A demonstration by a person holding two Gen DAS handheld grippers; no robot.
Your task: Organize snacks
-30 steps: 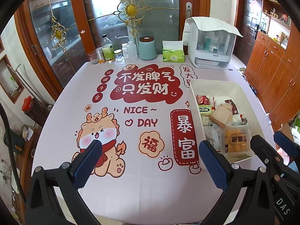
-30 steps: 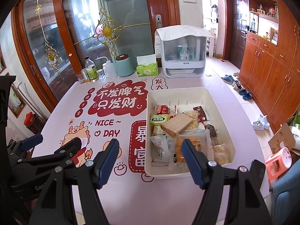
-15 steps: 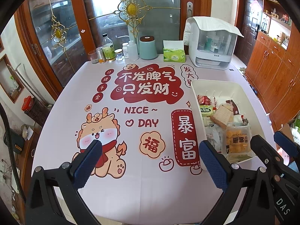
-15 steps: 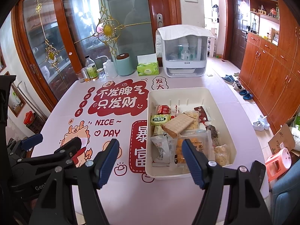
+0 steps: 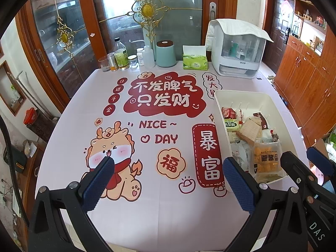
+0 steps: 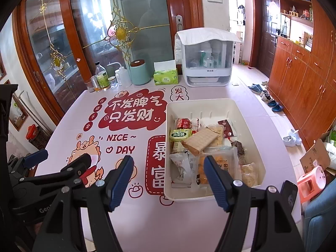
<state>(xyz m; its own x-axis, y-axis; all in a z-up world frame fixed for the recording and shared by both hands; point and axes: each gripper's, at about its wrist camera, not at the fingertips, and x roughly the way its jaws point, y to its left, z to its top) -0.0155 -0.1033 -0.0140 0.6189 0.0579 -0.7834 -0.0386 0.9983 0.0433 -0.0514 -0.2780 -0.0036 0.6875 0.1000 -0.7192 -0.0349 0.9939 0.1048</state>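
Right now my right gripper (image 6: 169, 180), wide open and empty like my left gripper (image 5: 168, 187), hangs nearest the white plastic snack bin (image 6: 248, 113), just ahead.

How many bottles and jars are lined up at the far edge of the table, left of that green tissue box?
About 7, clustered in a row: a glass, an amber jar, a tall green-label bottle, a small jar, two white bottles, and a teal canister. Some overlap, so others may hide.
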